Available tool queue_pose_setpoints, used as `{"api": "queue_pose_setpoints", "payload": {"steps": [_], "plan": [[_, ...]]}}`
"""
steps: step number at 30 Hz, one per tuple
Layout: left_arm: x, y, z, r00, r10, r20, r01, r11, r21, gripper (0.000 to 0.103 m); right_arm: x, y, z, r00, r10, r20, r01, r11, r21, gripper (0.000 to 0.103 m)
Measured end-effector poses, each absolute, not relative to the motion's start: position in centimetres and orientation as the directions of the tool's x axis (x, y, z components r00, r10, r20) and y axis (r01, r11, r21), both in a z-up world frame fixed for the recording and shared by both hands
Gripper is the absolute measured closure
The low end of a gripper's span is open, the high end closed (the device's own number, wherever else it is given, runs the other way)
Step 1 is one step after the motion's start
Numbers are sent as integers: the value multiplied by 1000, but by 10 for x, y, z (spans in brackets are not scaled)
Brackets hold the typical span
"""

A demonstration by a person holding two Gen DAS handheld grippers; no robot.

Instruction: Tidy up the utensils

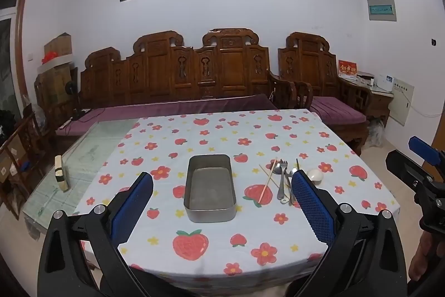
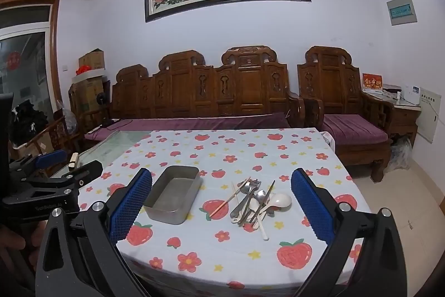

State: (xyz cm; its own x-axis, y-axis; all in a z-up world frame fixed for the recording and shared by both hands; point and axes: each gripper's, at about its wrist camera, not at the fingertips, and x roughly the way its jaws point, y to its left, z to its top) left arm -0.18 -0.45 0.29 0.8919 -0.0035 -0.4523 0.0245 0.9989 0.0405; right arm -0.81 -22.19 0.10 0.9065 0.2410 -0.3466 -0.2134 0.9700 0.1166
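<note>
A strawberry-print tablecloth [image 1: 222, 255] covers the table. An empty metal tray [image 1: 210, 187] sits near its middle, well inside every edge. Just to the tray's right lies a loose heap of utensils [image 2: 251, 199]: spoons, a fork, chopsticks. The left gripper [image 1: 222, 209] and right gripper [image 2: 221, 209] hover over the near edge, both spread wide and holding nothing, with bare cloth beneath them.
</note>
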Motion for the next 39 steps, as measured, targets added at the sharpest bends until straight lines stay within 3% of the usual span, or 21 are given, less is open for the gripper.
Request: {"api": "queue_pose_setpoints", "payload": {"steps": [39], "plan": [[-2, -10, 8, 895, -5, -447, 25, 999, 38, 6, -15, -212, 15, 907, 245, -342, -218, 969, 114, 2]]}}
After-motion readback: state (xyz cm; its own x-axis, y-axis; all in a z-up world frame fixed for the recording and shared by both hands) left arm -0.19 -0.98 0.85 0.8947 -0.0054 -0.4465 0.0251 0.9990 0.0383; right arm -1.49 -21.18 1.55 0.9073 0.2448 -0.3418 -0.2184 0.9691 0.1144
